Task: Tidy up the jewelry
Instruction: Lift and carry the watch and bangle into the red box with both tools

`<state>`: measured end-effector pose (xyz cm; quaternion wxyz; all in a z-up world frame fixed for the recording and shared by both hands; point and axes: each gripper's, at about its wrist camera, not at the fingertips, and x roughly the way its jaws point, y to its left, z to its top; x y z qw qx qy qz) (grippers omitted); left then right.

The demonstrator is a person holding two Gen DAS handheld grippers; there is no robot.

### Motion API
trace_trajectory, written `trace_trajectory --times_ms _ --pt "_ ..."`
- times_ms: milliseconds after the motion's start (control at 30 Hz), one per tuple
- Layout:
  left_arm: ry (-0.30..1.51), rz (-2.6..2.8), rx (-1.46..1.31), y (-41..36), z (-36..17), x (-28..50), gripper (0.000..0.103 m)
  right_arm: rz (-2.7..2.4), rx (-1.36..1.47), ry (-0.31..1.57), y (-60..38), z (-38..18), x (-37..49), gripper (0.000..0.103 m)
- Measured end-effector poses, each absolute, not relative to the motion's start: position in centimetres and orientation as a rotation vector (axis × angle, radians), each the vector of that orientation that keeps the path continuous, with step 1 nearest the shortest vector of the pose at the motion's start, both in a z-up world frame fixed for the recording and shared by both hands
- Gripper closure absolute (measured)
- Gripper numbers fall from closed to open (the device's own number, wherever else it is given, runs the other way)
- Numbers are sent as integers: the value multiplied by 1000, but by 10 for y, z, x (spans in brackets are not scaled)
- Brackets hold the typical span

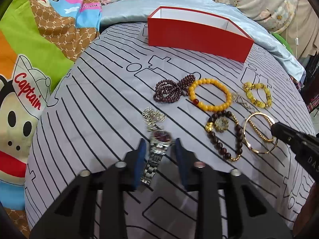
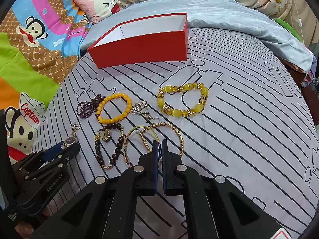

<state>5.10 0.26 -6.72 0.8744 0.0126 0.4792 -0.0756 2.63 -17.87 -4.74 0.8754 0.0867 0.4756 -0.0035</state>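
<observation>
Right gripper [image 2: 159, 146] of mine is pinched on the thin gold bangle [image 2: 127, 149], left gripper [image 1: 158, 146] loosely straddles the steel watch [image 1: 159, 139], red cardboard box [image 2: 143, 48] up ahead looks empty, so barely started.

The lower end of the watch [image 1: 157, 151] strap ran out of sight under the left gripper [image 1: 159, 142] body, so its clasp could not be seen. In the right wrist view the watch [image 2: 69, 140] was mostly covered by the left gripper's fingers [image 2: 53, 151]. The near arc of the gold bangle [image 2: 139, 135] disappeared between the pads of the right gripper [image 2: 159, 142]. The red box [image 1: 199, 37] showed only its walls from the left; its floor was hidden. The silver earrings [image 2: 141, 109] were too small to make out in detail.
</observation>
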Motion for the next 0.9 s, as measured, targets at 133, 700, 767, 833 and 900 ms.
trace_trajectory --times_ms 133,700,767,833,900 --pt "1006 -170 16 4 -66 51 80 -6 180 993 -178 -47 26 100" --pt "915 -239 -45 0 -3 45 81 44 180 889 -174 5 25 101" --pt "902 -248 -46 -2 4 47 81 50 179 877 -175 11 26 101" --pt "892 -256 -39 -4 11 50 81 60 183 865 -176 18 29 101" --pt "881 -263 -36 -6 17 57 81 66 180 848 -176 26 34 101"
